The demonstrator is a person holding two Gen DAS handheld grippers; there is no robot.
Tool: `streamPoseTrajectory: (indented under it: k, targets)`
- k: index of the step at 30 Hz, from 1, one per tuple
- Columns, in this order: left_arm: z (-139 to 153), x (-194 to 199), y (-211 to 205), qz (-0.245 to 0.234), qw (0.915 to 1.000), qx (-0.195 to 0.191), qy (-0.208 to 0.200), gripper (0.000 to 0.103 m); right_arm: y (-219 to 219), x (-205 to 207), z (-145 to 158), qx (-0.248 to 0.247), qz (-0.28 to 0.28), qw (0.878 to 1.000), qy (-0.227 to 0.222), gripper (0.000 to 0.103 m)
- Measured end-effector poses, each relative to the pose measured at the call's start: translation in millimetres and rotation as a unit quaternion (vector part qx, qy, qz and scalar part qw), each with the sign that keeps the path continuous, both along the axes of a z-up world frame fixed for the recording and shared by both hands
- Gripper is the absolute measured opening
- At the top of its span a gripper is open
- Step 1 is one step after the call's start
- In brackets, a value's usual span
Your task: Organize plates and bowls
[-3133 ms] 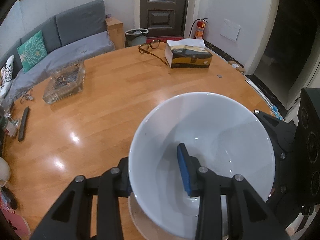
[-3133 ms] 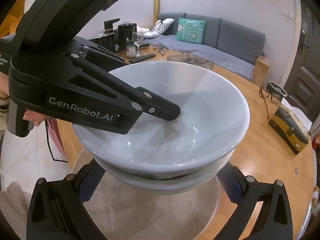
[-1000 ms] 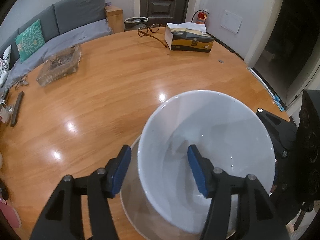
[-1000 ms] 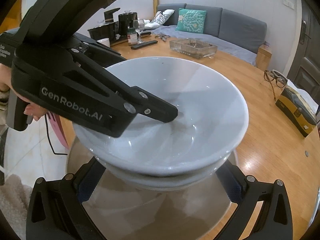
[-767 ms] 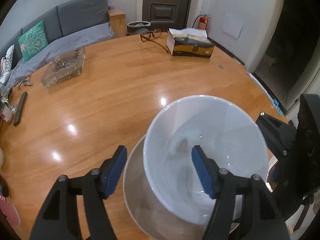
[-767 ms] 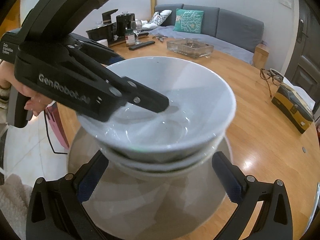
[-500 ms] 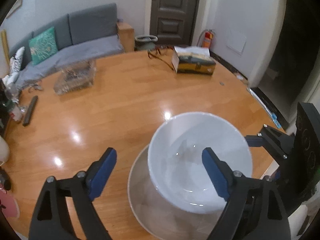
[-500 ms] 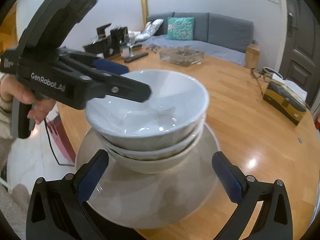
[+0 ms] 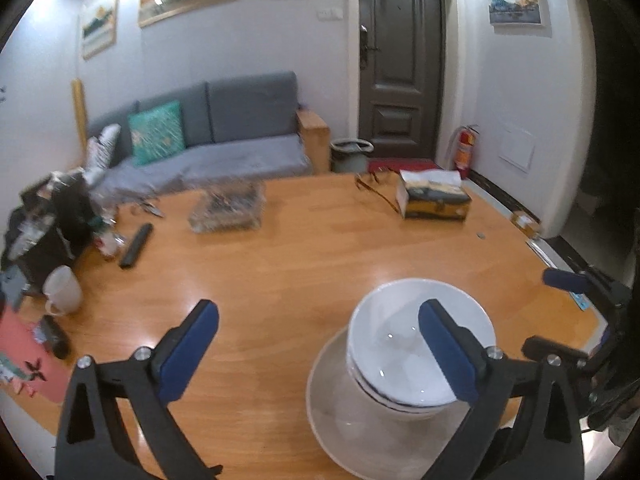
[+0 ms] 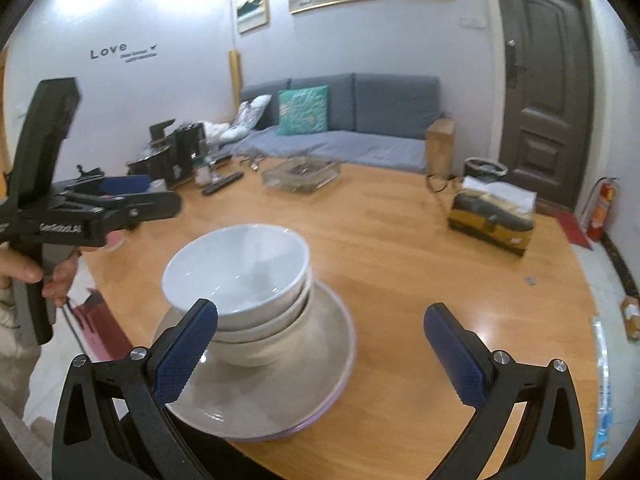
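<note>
- White bowls point(image 10: 236, 268) sit nested on a grey plate point(image 10: 304, 368), near the edge of the round wooden counter point(image 10: 400, 264);
- left hand-held gripper point(image 9: 318, 354) has just been opening, jaws now wide, nothing between its pads, clear of the stack;
- right hand-held gripper point(image 10: 320, 354) gapes wide and empty;
- tissue box point(image 10: 494, 210) stands well apart.

Bowls point(image 10: 236, 268) nested on plates point(image 10: 320, 340) at the table's point(image 10: 400, 264) near edge, tissue box point(image 10: 494, 210) set far right, glass tray point(image 10: 300, 174) beyond, sofa point(image 10: 360, 128) behind
</note>
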State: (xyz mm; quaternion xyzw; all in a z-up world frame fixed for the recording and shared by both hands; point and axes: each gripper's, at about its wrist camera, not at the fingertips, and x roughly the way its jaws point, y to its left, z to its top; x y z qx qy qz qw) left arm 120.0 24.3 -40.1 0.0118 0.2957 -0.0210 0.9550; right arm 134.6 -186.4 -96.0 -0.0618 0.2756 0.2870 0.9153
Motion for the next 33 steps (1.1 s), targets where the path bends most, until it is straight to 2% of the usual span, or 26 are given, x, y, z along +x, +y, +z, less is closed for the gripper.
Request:
streamPoseTrajectory:
  k: [6,17,24,33]
  targets:
    - [17.8,-23.7,-1.6,0.038,0.9977,0.004,-0.056,0.099,-9.3,-8.4,19.8,0.011,-0.039,0.999,-0.032,0.102]
    - [36.6,-57.2,-0.4,0.063,0.9894,-0.013,-0.131,0.100,-9.9,-38.3,53.9,0.019,-0.085,0.990,-0.111,0.102]
    - [36.3,-67.7,5.7,0.075,0.9874,-0.017,-0.139,0.100,-11.6,-51.2,67.8,0.034,-0.091,0.986,-0.136,0.102]
    - [32.5,-64.1,7.3,0.074,0.9884,-0.017,-0.131,0.100,-9.1,-57.3,69.3,0.033,-0.083,0.986,-0.138,0.102]
